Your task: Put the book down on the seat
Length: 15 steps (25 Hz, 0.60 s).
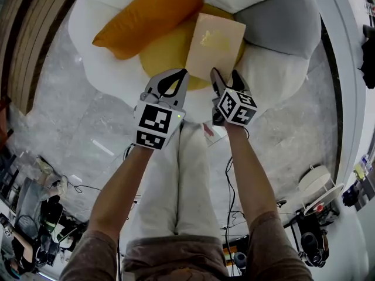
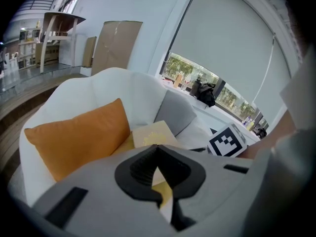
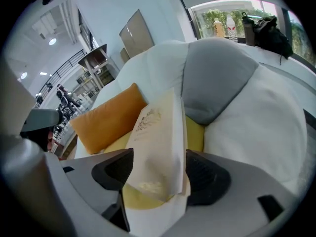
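- Closest to lens: shows two forearms, one behind each gripper, extended above the legs towards the white armchair.
- Presents right gripper with jaws spread wide, near end of the book in the gap, no pad seen pressing on it. Judged a release stance, with the weight passed to the seat.
- Locates book on the yellow seat cushion, cover facing up, far end tilted towards the grey cushion. Judged set down, with only the withdrawal of the open jaws not yet done.
- Presents left gripper closed, tips together, nothing between them, just left of the book. Judged idle and parked clear of the placement.
- Shows orange pillow leaning at the seat's left side, beside the book; contact between the two cannot be told.
- Count: two grippers, one book, one orange pillow, one grey cushion, one yellow seat cushion, one armchair.
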### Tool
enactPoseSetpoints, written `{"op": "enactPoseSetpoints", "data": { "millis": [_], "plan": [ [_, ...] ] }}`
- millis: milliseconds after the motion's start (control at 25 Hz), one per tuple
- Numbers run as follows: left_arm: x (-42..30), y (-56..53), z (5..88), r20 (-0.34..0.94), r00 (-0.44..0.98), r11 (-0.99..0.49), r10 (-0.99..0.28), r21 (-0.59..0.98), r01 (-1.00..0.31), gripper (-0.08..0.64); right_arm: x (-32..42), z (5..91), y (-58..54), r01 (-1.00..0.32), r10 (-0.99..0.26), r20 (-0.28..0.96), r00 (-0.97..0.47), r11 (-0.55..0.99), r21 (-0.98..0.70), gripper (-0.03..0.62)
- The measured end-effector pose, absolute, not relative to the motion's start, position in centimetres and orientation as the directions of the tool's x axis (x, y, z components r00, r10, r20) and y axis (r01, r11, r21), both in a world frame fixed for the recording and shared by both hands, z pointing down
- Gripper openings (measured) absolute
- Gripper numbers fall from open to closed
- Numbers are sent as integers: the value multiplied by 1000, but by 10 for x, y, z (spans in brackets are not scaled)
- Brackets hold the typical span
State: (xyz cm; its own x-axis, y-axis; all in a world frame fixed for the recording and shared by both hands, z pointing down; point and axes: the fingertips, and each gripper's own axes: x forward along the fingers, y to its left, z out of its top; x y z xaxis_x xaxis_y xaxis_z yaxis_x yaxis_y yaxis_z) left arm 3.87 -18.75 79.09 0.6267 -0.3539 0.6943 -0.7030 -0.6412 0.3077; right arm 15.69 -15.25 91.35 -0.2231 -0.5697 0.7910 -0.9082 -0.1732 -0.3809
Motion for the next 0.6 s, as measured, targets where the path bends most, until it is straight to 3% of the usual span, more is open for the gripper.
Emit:
{"op": "enactPoseSetpoints", "data": {
  "millis": [600],
  "plan": [
    [45, -187, 767, 688, 632, -647, -357, 305, -699, 5, 162, 876, -155, -898, -580, 784, -220, -194, -395, 324]
  ]
}}
